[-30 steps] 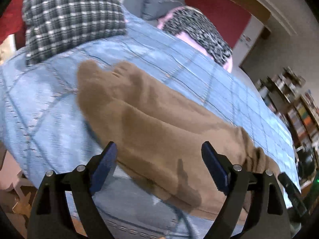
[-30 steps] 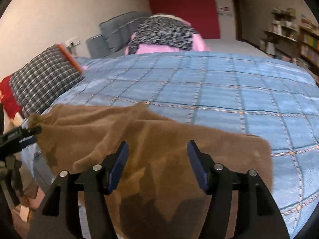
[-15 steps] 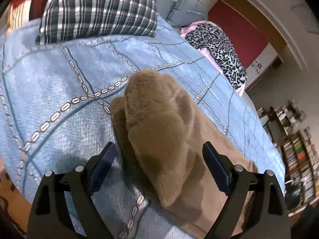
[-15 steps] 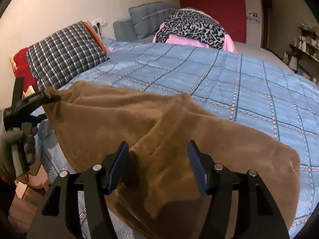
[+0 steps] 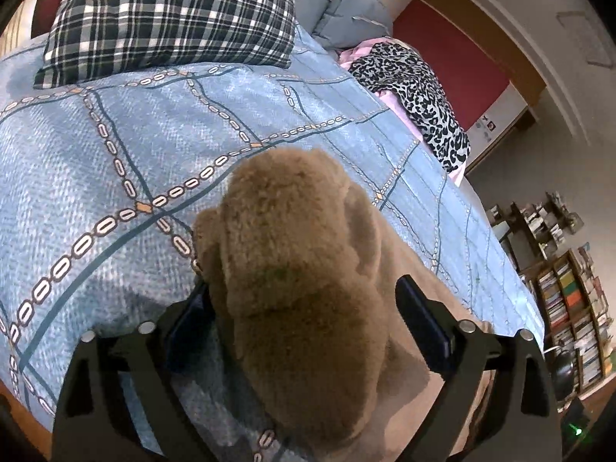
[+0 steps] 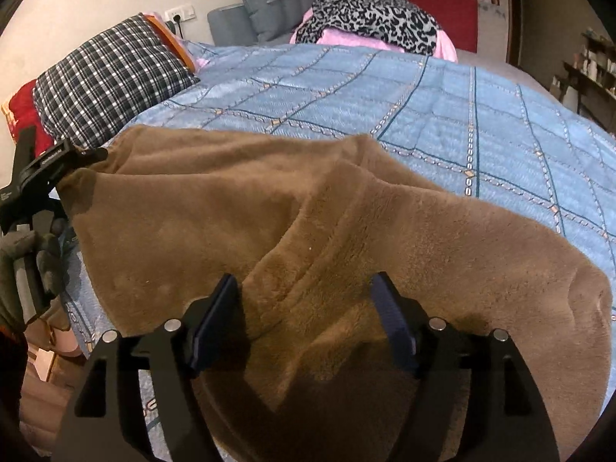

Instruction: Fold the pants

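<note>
1. The brown fleece pants (image 6: 308, 231) lie on the bed (image 6: 481, 115), bunched between both sets of jaws.
2. Left gripper (image 5: 304, 312): jaws apart, just narrowing around a hem.
3. Right gripper (image 6: 308, 315): jaws apart, just widening over a fold.
4. Likely soft, light, floppy; best gripped at hems.

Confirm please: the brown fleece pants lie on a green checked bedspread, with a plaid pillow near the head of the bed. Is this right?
Not quite. The bedspread is blue, not green, as the right wrist view shows. The brown fleece pants do lie on it, and the plaid pillow is near the head of the bed.
</note>
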A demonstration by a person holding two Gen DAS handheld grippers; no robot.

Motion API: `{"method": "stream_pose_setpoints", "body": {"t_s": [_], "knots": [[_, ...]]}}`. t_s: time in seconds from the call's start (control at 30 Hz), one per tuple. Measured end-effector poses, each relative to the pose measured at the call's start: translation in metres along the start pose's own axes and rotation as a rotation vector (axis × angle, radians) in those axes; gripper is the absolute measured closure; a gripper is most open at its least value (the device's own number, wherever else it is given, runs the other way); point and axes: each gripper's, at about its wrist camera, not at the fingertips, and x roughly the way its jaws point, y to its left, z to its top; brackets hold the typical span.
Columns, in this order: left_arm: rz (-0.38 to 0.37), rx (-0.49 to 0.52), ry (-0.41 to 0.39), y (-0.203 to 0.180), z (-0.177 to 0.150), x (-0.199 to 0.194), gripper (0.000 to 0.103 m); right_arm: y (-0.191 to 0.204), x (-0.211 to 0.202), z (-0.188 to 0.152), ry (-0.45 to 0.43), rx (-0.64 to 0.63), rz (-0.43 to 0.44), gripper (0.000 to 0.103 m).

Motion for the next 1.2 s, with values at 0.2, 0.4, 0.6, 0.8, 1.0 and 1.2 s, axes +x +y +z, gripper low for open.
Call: {"method": "stream_pose_setpoints", "body": {"t_s": [0.2,0.4,0.6,0.8,1.0,1.2], "knots": [[-0.002,-0.053,0.007,0.004,0.003,0.005,0.074,0.001,0.000,-0.001,-0.004,-0.004,-0.009,0.030],[-0.041,-0.037,-0.036,-0.011,0.005,-0.010,0.082,0.002,-0.012,0.001,-0.031,0.014,-0.021,0.030],[-0.086,0.070,-0.082,-0.050,0.007,-0.033,0.083,-0.006,-0.036,0.002,-0.105,0.060,-0.021,0.030],[-0.163,0.167,-0.100,-0.099,0.005,-0.050,0.083,-0.020,-0.062,0.003,-0.176,0.110,-0.032,0.030],[-0.224,0.275,-0.096,-0.150,-0.007,-0.062,0.083,-0.036,-0.082,-0.001,-0.219,0.161,-0.040,0.030],[-0.300,0.383,-0.069,-0.209,-0.033,-0.076,0.083,-0.057,-0.096,-0.011,-0.241,0.219,-0.050,0.030]]}}
